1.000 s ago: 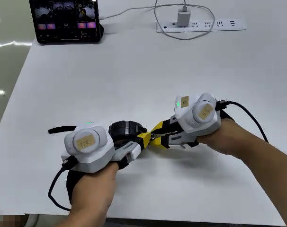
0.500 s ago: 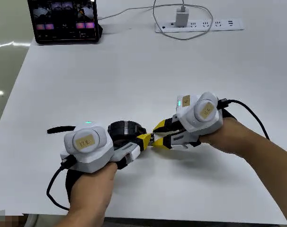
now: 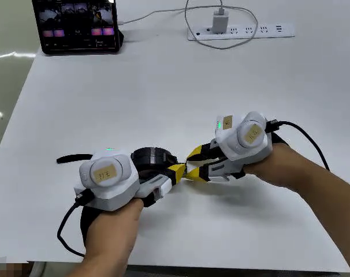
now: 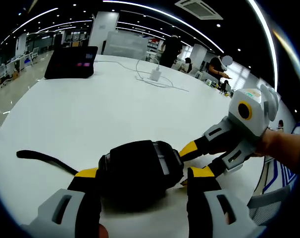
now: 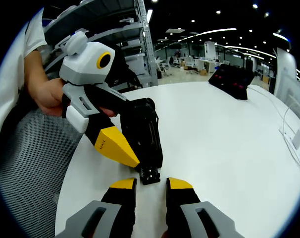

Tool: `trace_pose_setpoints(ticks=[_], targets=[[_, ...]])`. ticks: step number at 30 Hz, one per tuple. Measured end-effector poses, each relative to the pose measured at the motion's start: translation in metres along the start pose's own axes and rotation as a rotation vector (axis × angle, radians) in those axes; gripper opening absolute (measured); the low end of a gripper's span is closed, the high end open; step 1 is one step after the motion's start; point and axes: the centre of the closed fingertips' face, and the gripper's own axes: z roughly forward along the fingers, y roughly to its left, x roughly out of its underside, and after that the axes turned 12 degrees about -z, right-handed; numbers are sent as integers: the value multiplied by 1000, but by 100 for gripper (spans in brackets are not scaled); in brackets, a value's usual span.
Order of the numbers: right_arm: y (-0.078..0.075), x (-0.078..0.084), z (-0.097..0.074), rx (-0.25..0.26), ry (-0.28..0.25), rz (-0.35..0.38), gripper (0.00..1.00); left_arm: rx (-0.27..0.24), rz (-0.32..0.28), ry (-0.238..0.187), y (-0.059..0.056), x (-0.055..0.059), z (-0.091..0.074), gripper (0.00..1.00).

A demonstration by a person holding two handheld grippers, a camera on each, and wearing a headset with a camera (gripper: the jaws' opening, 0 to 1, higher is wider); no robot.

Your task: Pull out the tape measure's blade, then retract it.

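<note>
The black round-bodied tape measure point(image 4: 140, 171) sits on the white workbench point(image 3: 181, 92) near its front edge. It is clamped between the yellow-tipped jaws of the left gripper point(image 4: 142, 174). Its thin black strap point(image 3: 71, 158) trails toward the table's left edge. The right gripper point(image 5: 151, 185) faces the case from the right, jaws parted by a narrow gap. The blade's small black end hook point(image 5: 150, 174) lies just ahead of those tips, ungripped. Both hands work close to the front edge, while a broad bare stretch of tabletop lies beyond and to the right. At the far edge stand a black tablet with a lit screen point(image 3: 77, 26) and a white power strip point(image 3: 244, 30) carrying a charger and looped cable. The left gripper view shows a large hall with ceiling light strips and people beyond.
</note>
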Motion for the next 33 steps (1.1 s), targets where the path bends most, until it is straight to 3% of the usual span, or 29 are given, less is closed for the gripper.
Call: trace_pose_setpoints(ticks=[3,5,13,22,27,33], targets=[[2,-1,-4,11,-9,-6,23,6,86,11,-2,1,-1,69],[2,0,-5,17,-6,-6,26,9,86,15,-2,2,-1,70],[4,0,-17,53,-15,11,37,32,178,14,-7,1,-5,74],[4,-1,-22,72,-12,19,39,40,210,18,-7,3,-8,73],[6,1,-30,94,-8,37,43,60,286,21,-9,2,-12,76],[8,5,-45,128,-5,67,50,62,327,19,-2,-1,-22,81]])
